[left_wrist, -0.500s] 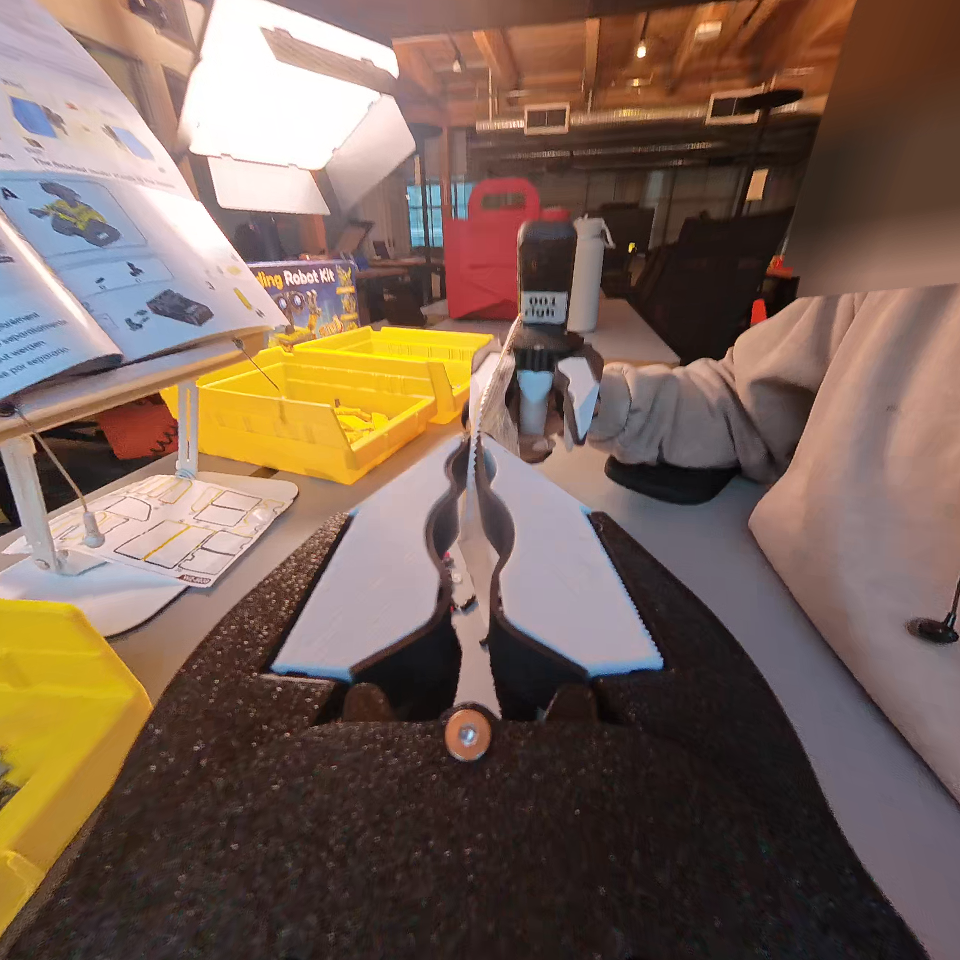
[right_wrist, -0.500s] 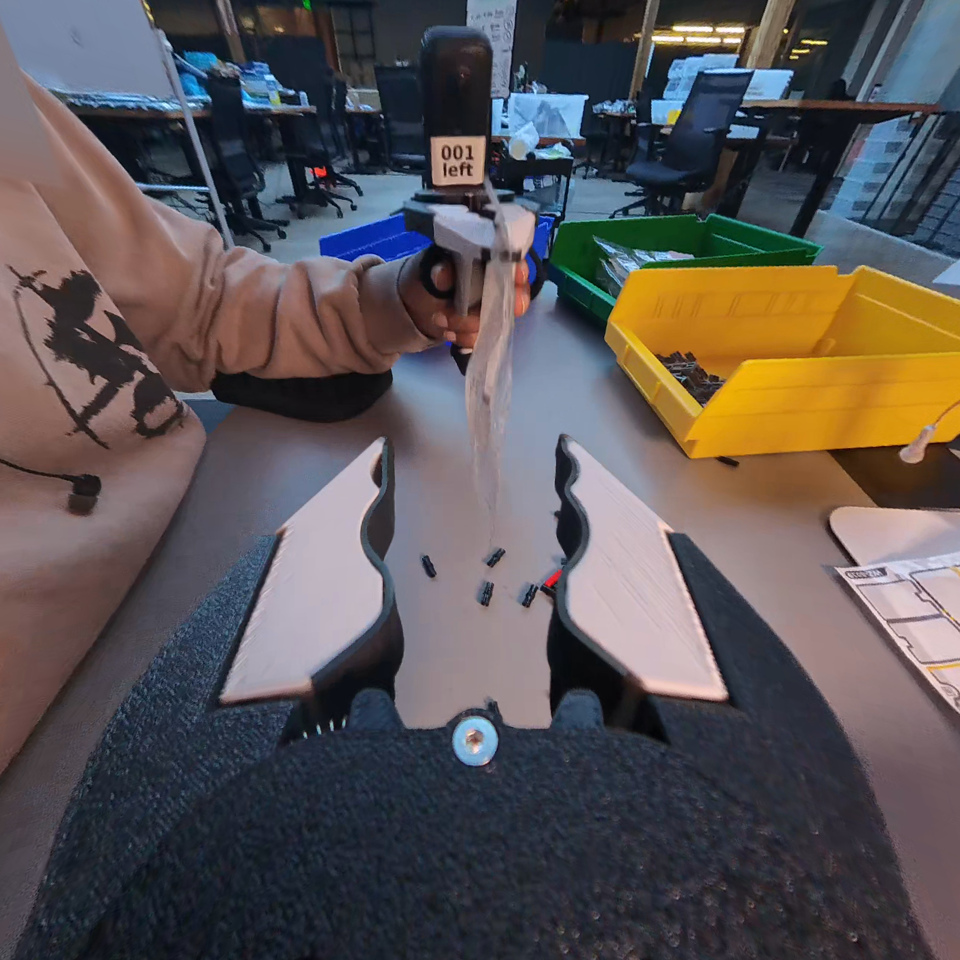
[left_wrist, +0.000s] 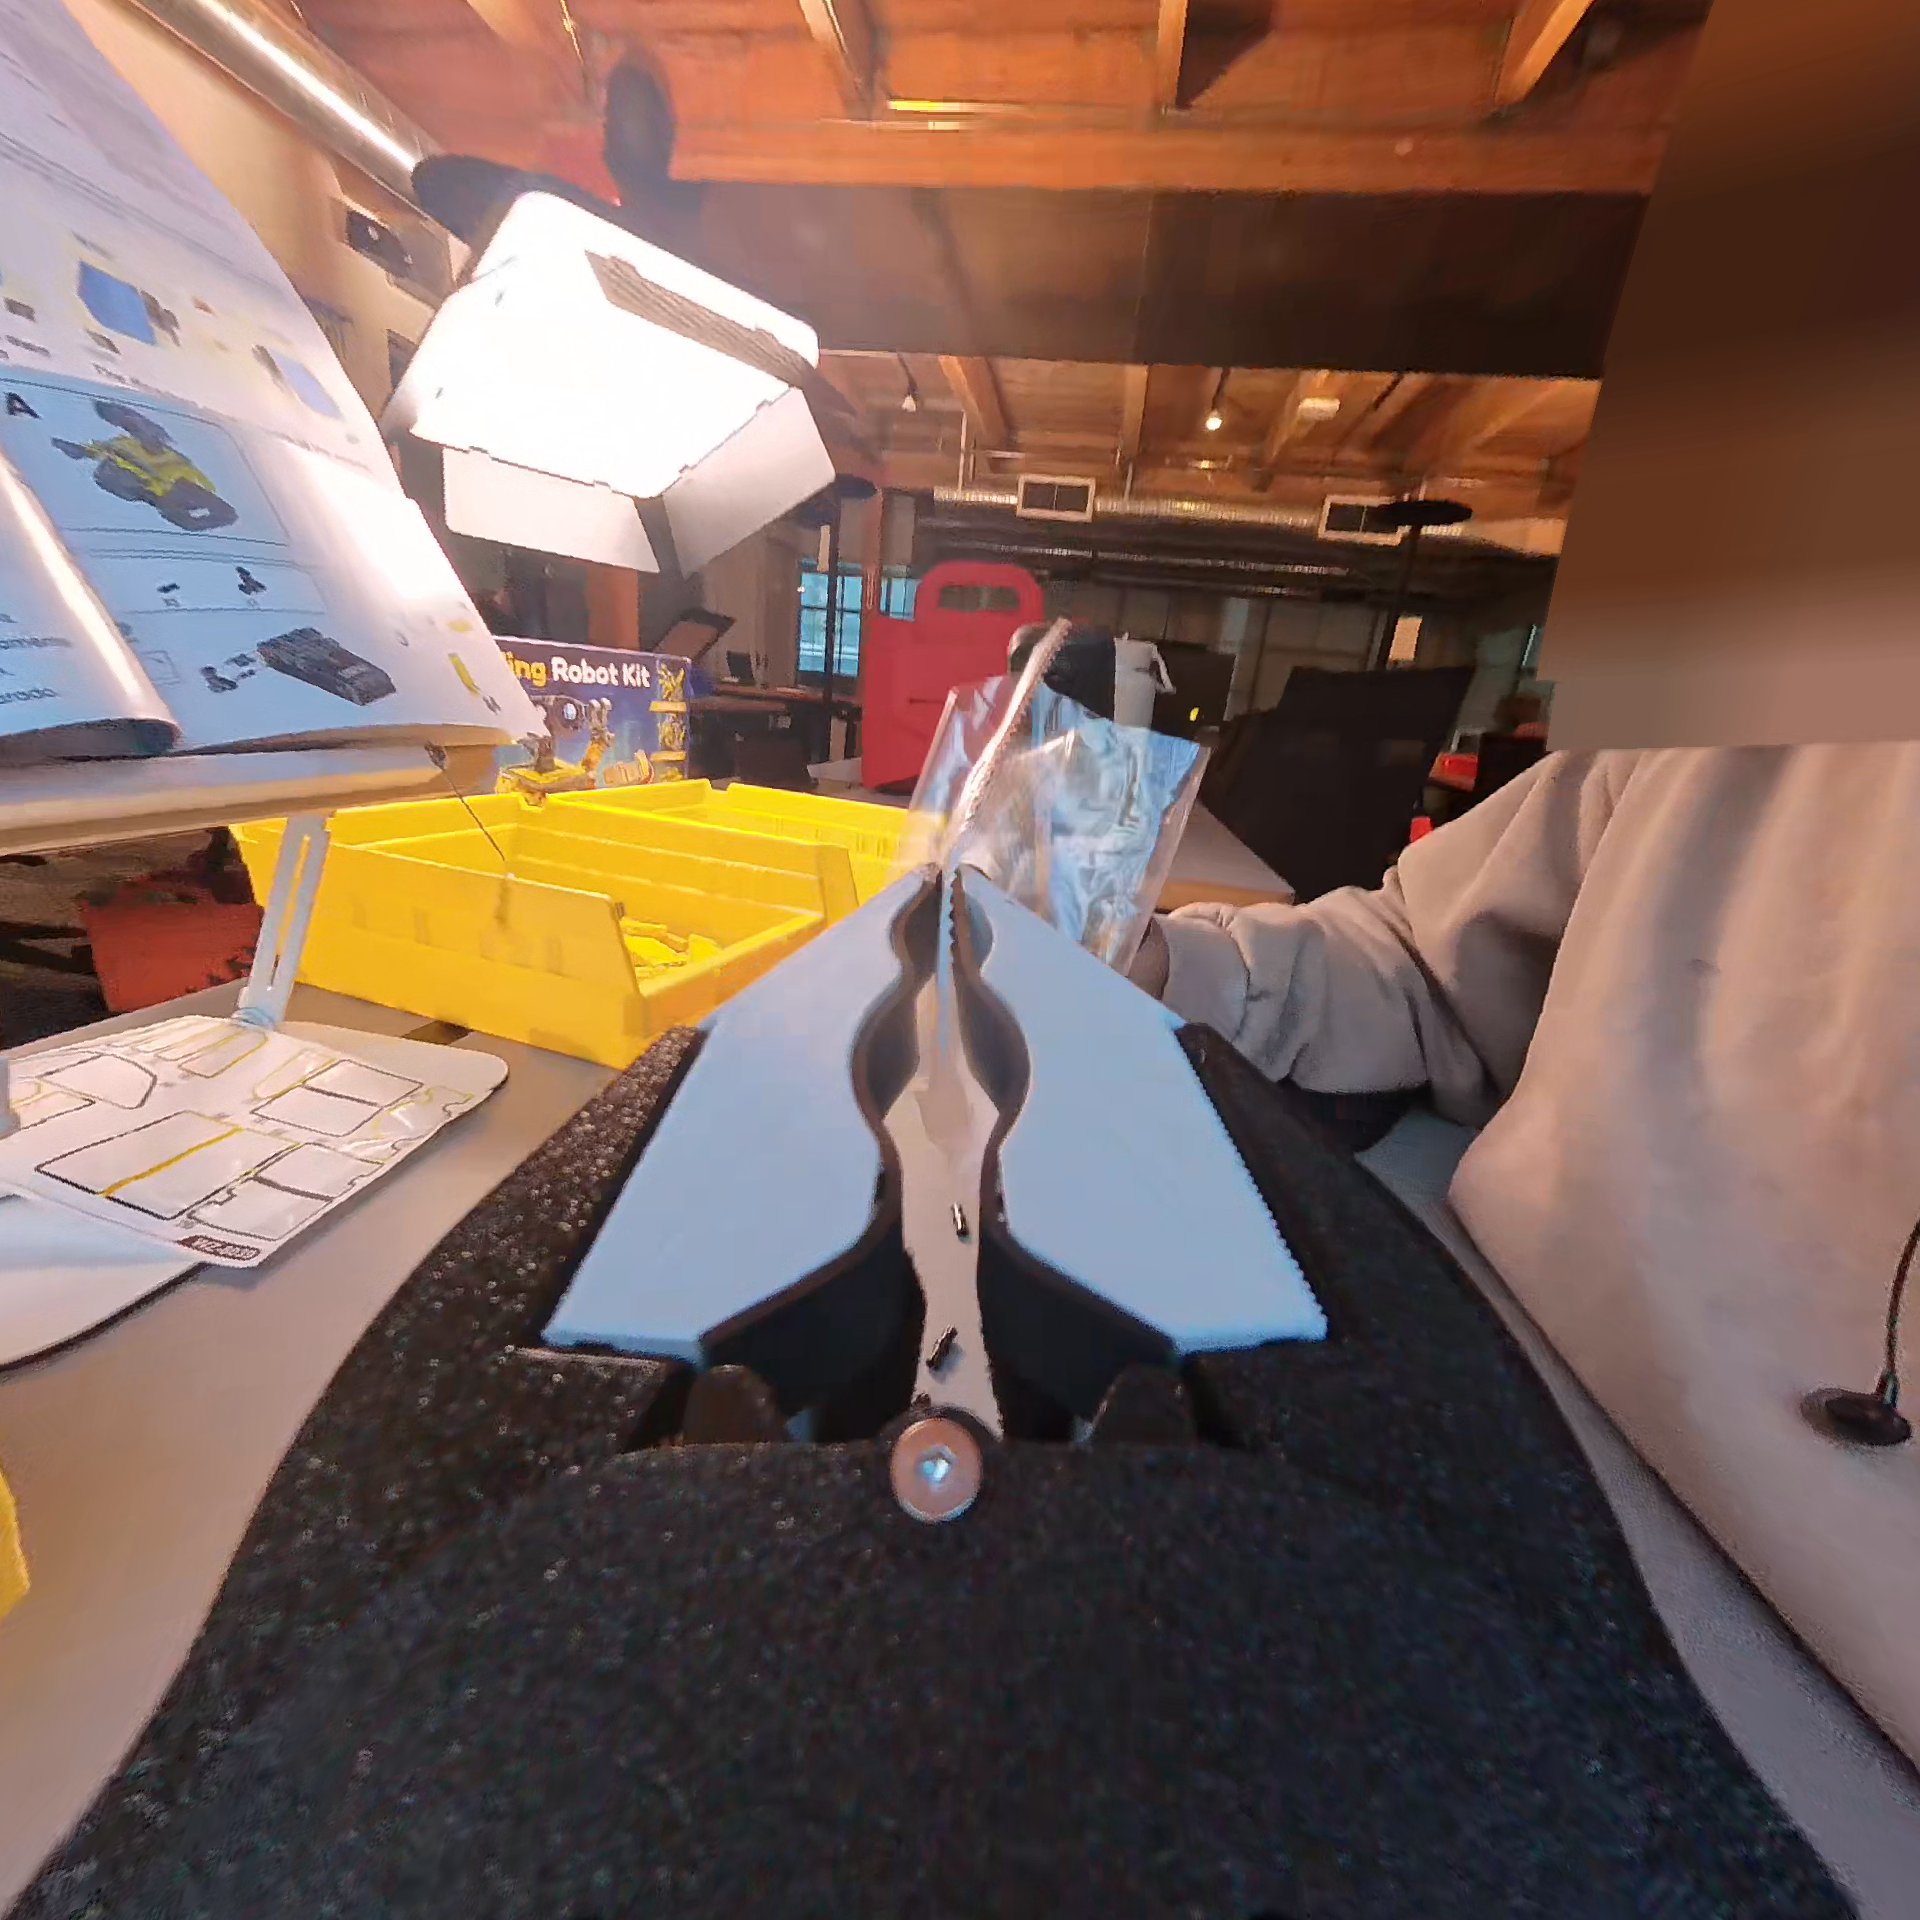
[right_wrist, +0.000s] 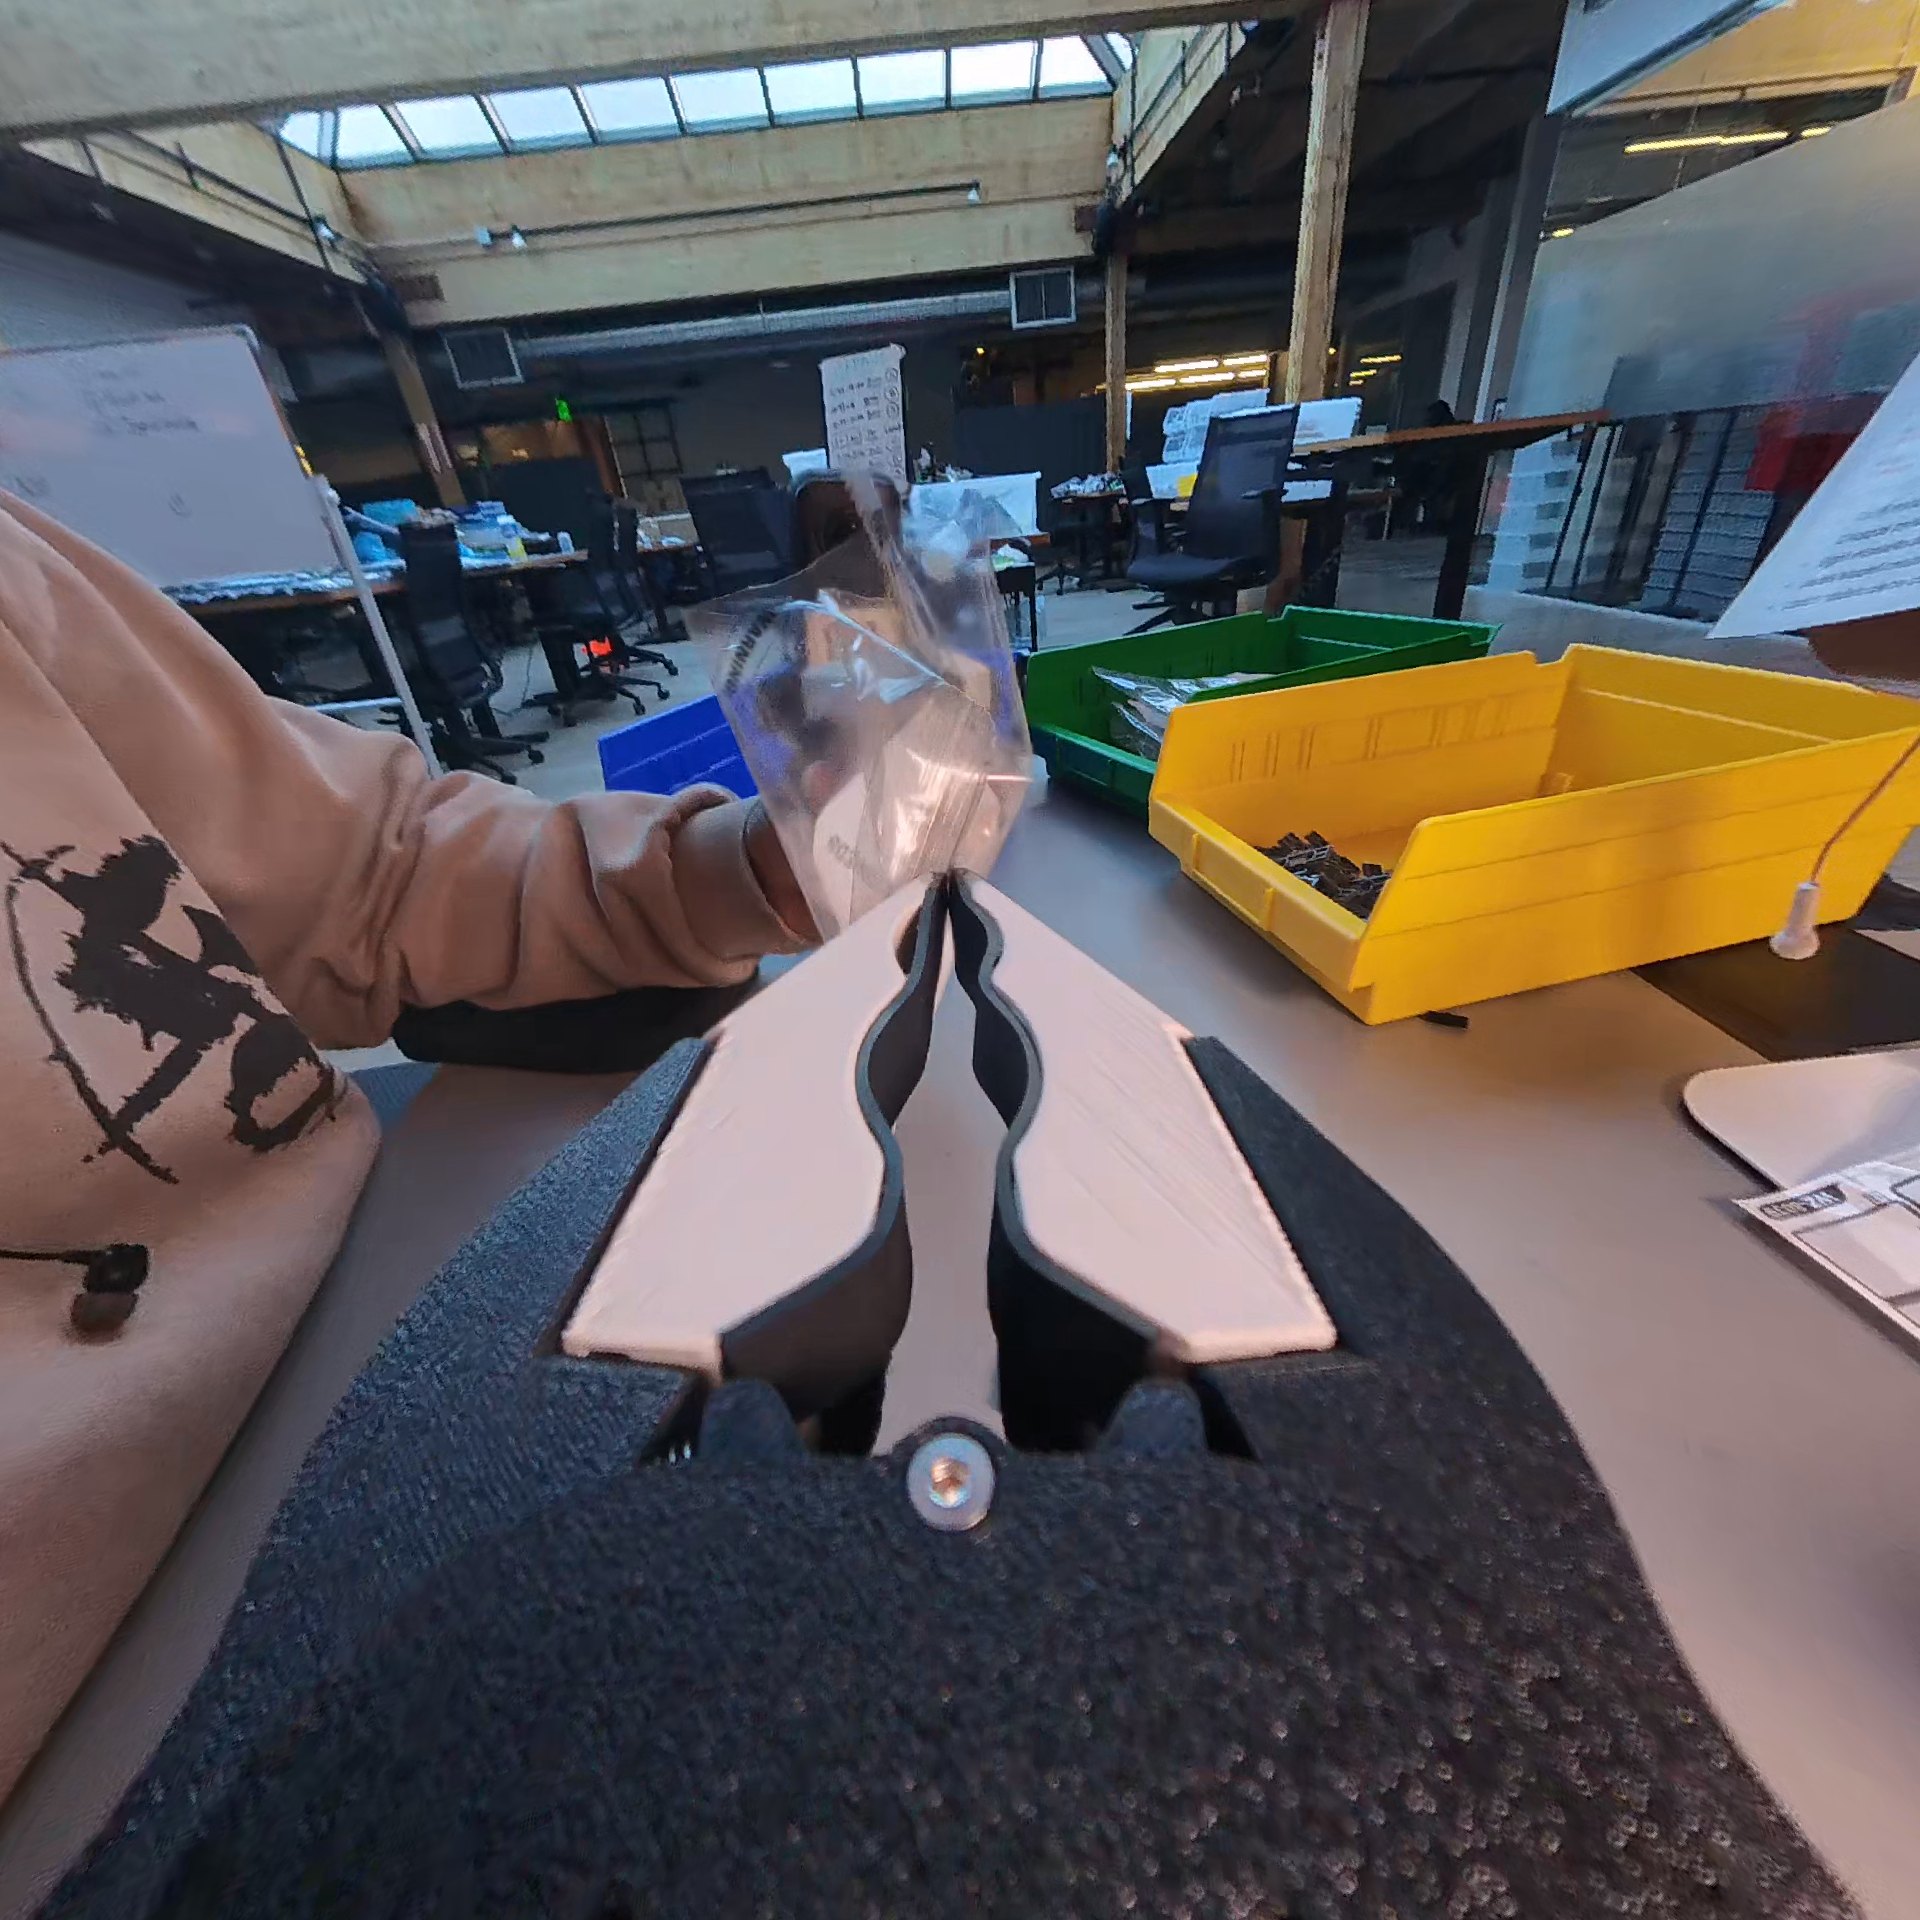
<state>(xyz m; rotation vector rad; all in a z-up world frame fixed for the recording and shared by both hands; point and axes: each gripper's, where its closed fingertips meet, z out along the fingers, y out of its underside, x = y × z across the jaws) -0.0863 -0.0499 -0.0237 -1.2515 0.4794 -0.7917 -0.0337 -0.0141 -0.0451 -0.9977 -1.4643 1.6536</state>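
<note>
With both pairs of white fingers pinched closed on it, a clear crinkled plastic bag (right_wrist: 883, 717) hangs in the air between left gripper (left_wrist: 943, 878) and right gripper (right_wrist: 948, 881).

Left gripper clamps the bag's serrated edge, bag rising above the tips; right gripper nips its lower corner. Small black pins (left_wrist: 943, 1345) lie on the grey table (left_wrist: 187, 1455) under the left fingers. A beige sleeve (right_wrist: 499, 883) sits behind the bag. Yellow plastic bin (right_wrist: 1558, 821) with black parts near right, green bin (right_wrist: 1247, 655) behind it. Open instruction booklet on a white stand (left_wrist: 208, 540) left, yellow divided tray (left_wrist: 582, 914) beneath.
</note>
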